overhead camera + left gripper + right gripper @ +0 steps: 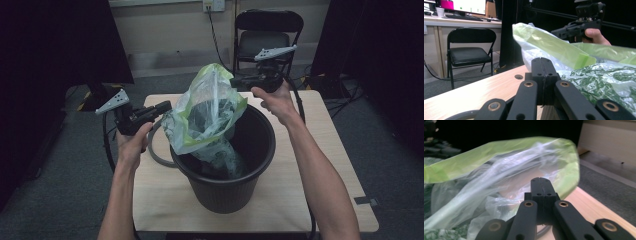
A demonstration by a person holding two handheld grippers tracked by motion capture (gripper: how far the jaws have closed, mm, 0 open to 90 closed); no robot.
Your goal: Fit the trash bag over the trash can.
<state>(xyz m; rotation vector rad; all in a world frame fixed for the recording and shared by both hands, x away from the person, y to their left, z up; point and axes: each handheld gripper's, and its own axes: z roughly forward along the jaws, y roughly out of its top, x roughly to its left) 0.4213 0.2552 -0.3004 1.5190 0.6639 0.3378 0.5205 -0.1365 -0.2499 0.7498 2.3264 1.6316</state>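
Forearms: two bare arms come in from the near edge of the high view, one either side of the bucket.
Bucket: black ribbed bucket (pixel 225 172) stands upright in the middle of the bench (pixel 320 170), slightly toward its near edge.
Bag: clear plastic bag with a green rim (pixel 207 112) rises out of the bucket, its lower part inside, its mouth lifted above the rim and leaning left.
Left tongs (pixel 167 106): closed, jaws pressed together at the bag's left edge; whether film is caught between them cannot be told.
Right tongs (pixel 234 81): jaws together at the far right of the bag's mouth; a grip on the film cannot be told.
Cable: grey loop (pixel 152 150) lies on the bench left of the bucket.
Chair: black folding chair (pixel 265 37) stands beyond the far edge.
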